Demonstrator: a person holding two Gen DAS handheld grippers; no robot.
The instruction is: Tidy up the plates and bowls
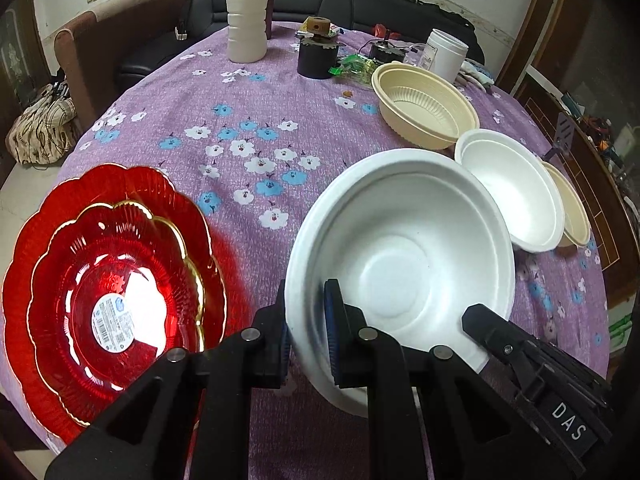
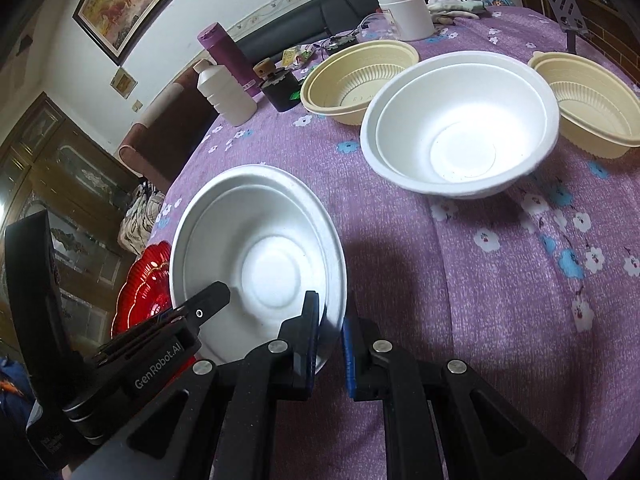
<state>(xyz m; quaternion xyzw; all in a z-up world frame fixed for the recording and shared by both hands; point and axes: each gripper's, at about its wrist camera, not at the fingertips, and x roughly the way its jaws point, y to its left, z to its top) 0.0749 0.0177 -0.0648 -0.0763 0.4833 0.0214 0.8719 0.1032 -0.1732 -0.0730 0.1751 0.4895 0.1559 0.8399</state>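
Stacked red scalloped plates (image 1: 108, 292), lying flat at the table's left edge. White foam bowl (image 1: 400, 256), mouth up, seemingly lifted and tilted: left gripper (image 1: 306, 332) pinches its left rim, right gripper (image 2: 330, 326) its right rim. Second foam bowl (image 2: 460, 124), upright, between two beige ribbed bowls (image 2: 356, 80).

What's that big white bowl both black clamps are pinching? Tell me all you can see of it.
The white bowl looks like matte foam: round, empty, with a stepped rim and a flat circular bottom. It is tilted. The left gripper and the right gripper each pinch its rim, on opposite sides. It sits over the purple flowered tablecloth, between the red plates and another white bowl; whether it touches the cloth is unclear.
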